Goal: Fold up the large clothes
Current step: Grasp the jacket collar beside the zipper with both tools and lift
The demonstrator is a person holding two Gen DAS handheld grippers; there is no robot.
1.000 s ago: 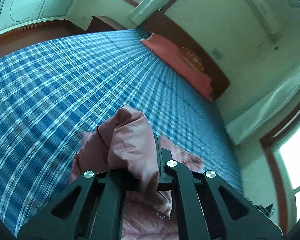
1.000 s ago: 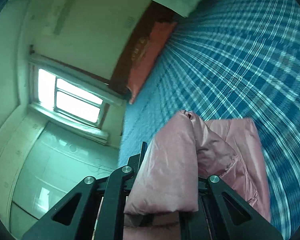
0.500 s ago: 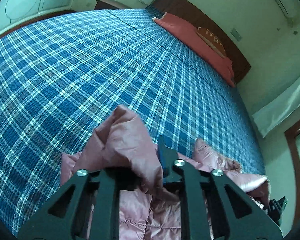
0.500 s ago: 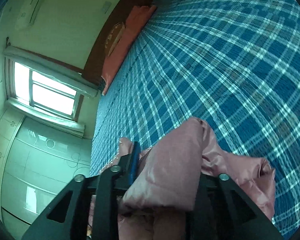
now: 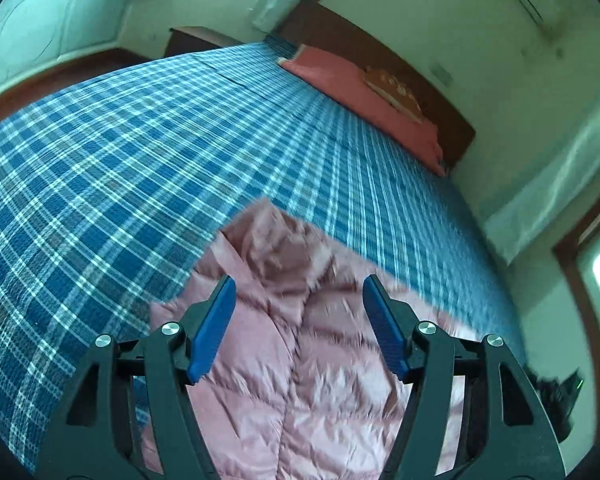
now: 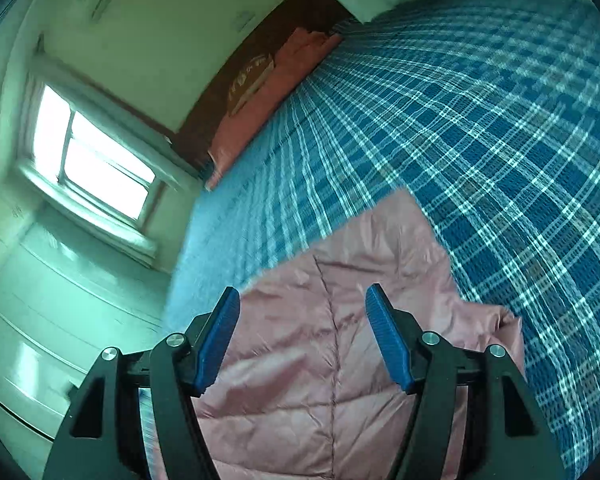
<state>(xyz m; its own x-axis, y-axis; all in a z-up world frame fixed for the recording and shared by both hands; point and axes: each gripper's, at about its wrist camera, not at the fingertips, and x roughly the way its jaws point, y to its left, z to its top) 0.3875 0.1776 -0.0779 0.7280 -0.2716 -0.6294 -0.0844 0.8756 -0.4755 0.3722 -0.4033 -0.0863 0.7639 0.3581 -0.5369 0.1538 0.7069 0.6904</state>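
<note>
Nearest the left wrist camera, the left gripper (image 5: 298, 322) points down at the bed, its jaws opening, the blue pads (image 5: 214, 328) well apart with nothing pressed between them. Below and just ahead of them lies the pink quilted down jacket (image 5: 300, 364), spread on the blue plaid bedspread (image 5: 120, 152); its stitched seams run away from the camera and a rumpled, raised fold sits at its far edge. The jacket is blurred, so finer detail cannot be made out.

In the right wrist view the right gripper (image 6: 302, 332) likewise has its jaws opening, the pads clear of the cloth, and the same jacket (image 6: 340, 308) lies flat beneath them, one corner reaching out onto the plaid.

Beyond the jacket the bedspread stretches bare to the head of the bed, where a red pillow (image 5: 364, 92) rests against a dark wooden headboard (image 5: 380, 56). Farther off stand pale walls, a bright window (image 6: 92, 156) and a white wardrobe (image 6: 48, 320).
</note>
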